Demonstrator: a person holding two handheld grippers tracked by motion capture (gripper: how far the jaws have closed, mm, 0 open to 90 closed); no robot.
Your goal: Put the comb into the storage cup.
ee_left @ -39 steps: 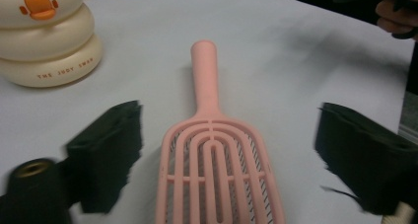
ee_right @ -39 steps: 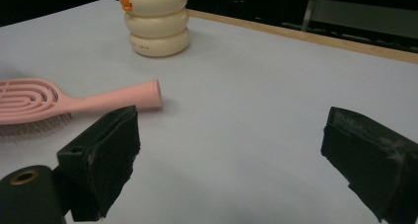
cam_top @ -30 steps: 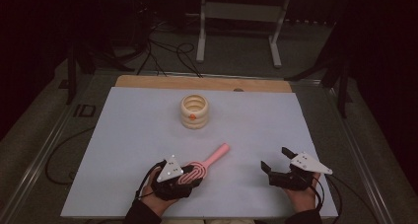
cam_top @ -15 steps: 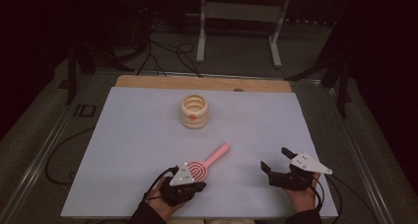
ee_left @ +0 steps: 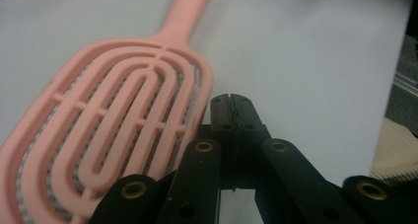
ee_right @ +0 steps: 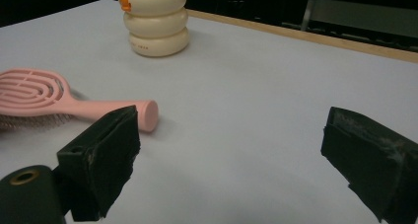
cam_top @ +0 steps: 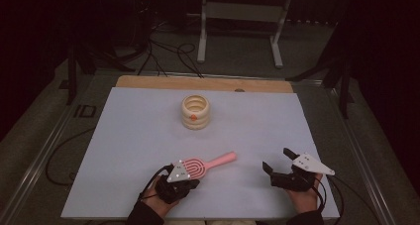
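A dim lab: white-topped table (cam_top: 148, 136), loose floor cables (cam_top: 168, 54), a metal stand (cam_top: 240, 17) behind.

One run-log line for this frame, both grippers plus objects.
left gripper: shut, empty, beside pink plastic hairbrush head | right gripper: open, empty, resting on table | cream ringed container: upright, mid-table, untouched

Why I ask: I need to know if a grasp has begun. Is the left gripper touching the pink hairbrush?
Cannot tell. In the left gripper view the shut left gripper sits right beside the pink hairbrush head's edge, with no plain gap or contact.
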